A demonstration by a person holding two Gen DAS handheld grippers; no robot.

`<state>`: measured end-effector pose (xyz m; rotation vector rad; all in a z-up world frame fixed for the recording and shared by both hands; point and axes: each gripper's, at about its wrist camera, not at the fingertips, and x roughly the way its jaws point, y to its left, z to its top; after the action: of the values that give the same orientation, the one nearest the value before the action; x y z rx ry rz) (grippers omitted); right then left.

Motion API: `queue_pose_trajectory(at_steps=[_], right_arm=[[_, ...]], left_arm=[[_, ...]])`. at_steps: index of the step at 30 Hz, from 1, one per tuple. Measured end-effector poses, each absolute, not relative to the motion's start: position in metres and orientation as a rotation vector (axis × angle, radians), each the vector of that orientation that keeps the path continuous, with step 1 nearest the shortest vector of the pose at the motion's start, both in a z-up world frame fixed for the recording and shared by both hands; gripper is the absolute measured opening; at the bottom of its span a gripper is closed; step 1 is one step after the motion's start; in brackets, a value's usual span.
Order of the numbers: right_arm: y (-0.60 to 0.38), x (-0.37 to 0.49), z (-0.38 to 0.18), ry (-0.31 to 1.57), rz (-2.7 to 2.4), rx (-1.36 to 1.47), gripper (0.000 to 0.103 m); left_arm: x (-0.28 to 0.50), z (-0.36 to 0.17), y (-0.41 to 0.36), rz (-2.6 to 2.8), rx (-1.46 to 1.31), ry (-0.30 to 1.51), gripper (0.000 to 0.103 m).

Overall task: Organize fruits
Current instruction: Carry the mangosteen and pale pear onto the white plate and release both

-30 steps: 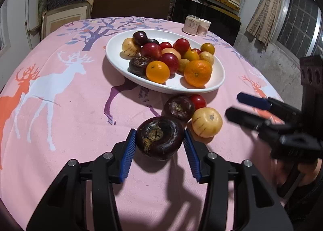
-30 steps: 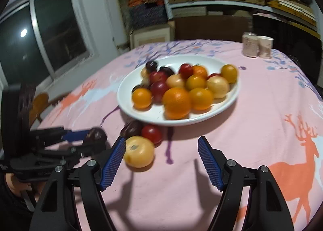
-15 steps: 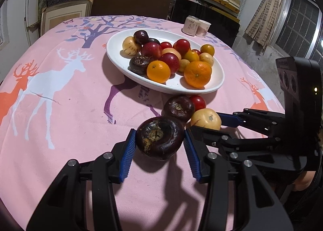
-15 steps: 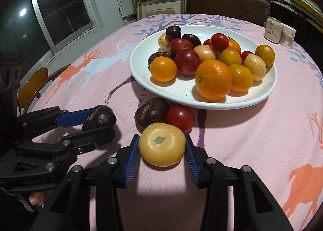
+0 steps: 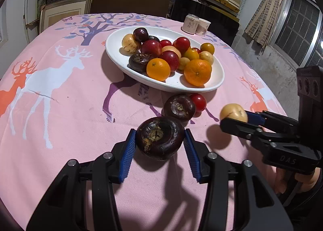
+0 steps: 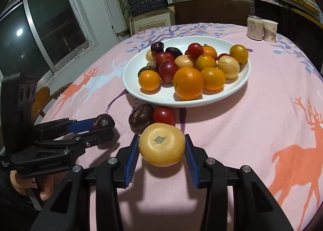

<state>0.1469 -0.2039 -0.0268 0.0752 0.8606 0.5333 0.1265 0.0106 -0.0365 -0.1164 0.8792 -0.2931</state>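
Both claws are loaded: my left gripper (image 5: 159,143) is clamped on a dark purple fruit (image 5: 159,137), and my right gripper (image 6: 161,150) is clamped on a yellow fruit (image 6: 162,147), both just short of the white bowl (image 6: 161,98). The bowl's pretty packed, so I reckon dropping either in carelessly could knock an orange (image 6: 188,85) rolling over the rim, or round skins could squirt out of the pads.

Light came from above and behind the cameras, bright and even. The grippers threw dark, soft-edged shadows onto the tablecloth (image 5: 60,121). The plate (image 6: 129,81) shadowed the cloth beneath. Both views were sharp, fisheye-bent, with black vignetted corners. The window (image 6: 46,29) reflected a lamp.
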Motion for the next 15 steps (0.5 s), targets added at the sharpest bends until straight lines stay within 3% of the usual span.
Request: queue_pose_trajectory(at_steps=[15], right_arm=[[-0.257,0.127,-0.020,0.817,0.484,0.165,0.044]], left_arm=[[0.121,-0.032,0.006,-0.285,-0.078,0.843,0.047]])
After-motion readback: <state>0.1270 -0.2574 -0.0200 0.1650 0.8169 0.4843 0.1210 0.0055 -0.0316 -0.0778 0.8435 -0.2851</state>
